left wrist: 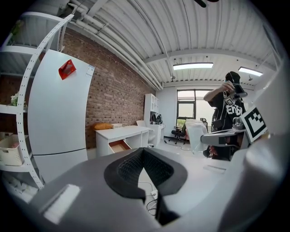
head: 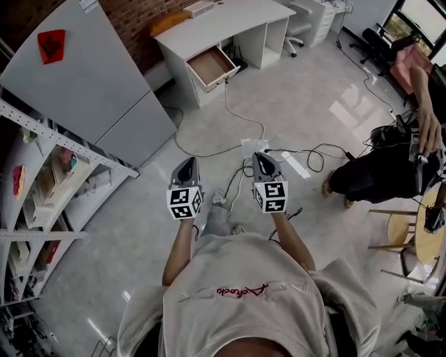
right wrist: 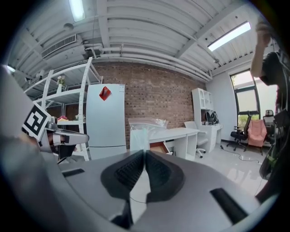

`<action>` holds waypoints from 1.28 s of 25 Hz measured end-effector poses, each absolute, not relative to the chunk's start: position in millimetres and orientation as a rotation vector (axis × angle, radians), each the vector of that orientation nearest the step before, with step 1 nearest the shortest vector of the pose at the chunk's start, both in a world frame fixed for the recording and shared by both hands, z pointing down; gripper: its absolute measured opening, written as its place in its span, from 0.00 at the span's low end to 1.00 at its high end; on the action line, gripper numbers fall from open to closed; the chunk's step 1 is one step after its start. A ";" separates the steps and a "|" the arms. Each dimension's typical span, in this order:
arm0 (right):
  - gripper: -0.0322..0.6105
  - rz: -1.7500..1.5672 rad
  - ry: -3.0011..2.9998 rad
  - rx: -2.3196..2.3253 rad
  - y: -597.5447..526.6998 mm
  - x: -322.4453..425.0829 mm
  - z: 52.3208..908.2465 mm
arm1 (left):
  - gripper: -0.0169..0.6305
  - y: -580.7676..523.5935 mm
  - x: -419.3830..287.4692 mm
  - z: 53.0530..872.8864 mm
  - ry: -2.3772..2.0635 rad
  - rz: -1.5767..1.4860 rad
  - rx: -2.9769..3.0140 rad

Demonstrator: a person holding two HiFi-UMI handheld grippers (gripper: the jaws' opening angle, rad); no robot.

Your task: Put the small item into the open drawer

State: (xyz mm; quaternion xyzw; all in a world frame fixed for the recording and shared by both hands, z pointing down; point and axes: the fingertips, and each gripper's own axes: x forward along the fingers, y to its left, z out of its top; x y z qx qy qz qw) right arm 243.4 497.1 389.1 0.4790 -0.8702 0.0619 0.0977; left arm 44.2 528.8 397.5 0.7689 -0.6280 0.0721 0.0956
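Pale grey metal, the fridge (head: 90, 84) fills the upper left of the head view. A white shelf rack (head: 49, 174) runs down the left edge below it. A white desk (head: 230, 21) stands at top centre, its wood-lined drawer (head: 211, 66) pulled open toward the camera. A second person (head: 380, 171) bends at the right edge, above a round stool (head: 398, 233).

Both grippers are held side by side at mid-frame, pointing toward the desk and well apart from it. The right gripper (head: 262, 159) has its jaws pressed together on the lower edge of a clear plastic bag (right wrist: 142, 131). The bag stands up from the jaw tips, its long axis near vertical. In the right gripper view it sits at centre, just left of the drawer.

The left gripper (head: 186, 164) has its jaws closed on nothing. Glossy floor (head: 293, 90) lies between the grippers and the drawer, crossed by a loose cable (head: 228, 101).
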 end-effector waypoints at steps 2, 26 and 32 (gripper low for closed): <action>0.08 0.186 -2.569 1.418 491.8 246.6 389.6 | 0.04 522.2 48.8 398.8 -1.851 0.211 2.281; 0.08 0.181 -2.550 1.396 305.5 179.5 392.8 | 0.04 332.1 -11.5 407.2 -1.811 0.190 2.283; 0.08 0.179 -2.546 1.404 240.4 152.5 382.3 | 0.04 269.8 -43.1 395.7 -1.815 0.194 2.287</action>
